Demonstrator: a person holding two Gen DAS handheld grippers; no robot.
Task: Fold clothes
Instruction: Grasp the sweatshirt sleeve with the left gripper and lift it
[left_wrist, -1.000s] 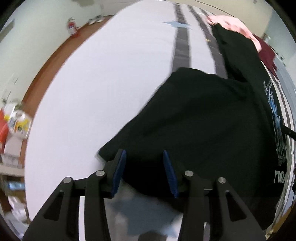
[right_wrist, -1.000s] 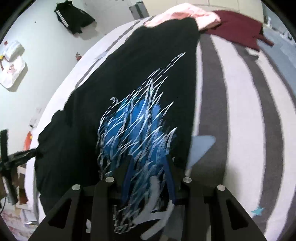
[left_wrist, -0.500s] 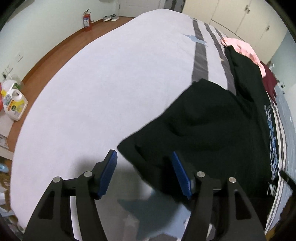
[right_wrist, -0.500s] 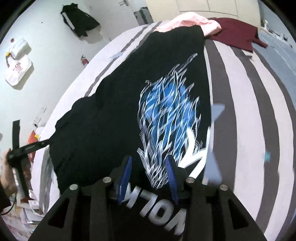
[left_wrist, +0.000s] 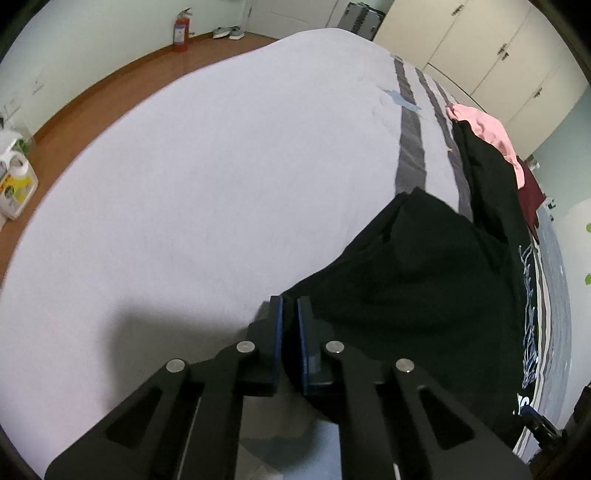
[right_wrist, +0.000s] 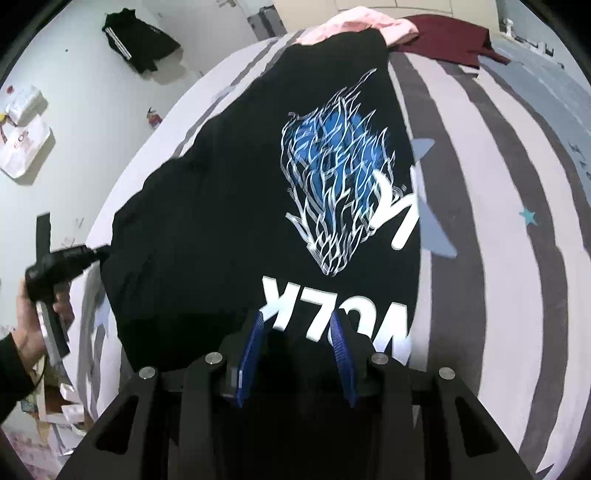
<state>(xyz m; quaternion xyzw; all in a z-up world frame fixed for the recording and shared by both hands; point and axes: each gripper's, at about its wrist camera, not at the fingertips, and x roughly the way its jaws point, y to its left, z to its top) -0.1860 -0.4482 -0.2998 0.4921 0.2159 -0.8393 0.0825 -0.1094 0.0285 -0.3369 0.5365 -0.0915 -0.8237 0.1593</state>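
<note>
Snapped nearly shut since a second ago: left gripper (left_wrist: 290, 314), once wide apart, now pinching the near corner of the black shirt (left_wrist: 424, 273). Slid back along the shirt too: right gripper (right_wrist: 297, 332), from over the blue print (right_wrist: 340, 184) to the hem by the white letters, partly apart, with dark cloth between its fingers; cannot tell if squeezing. Spread long across the striped bed (right_wrist: 517, 221), running away from both grippers toward the pink top (right_wrist: 354, 22). Sleeve side at the left, so nearer that hand. Likely next: lift and fold inward.
</note>
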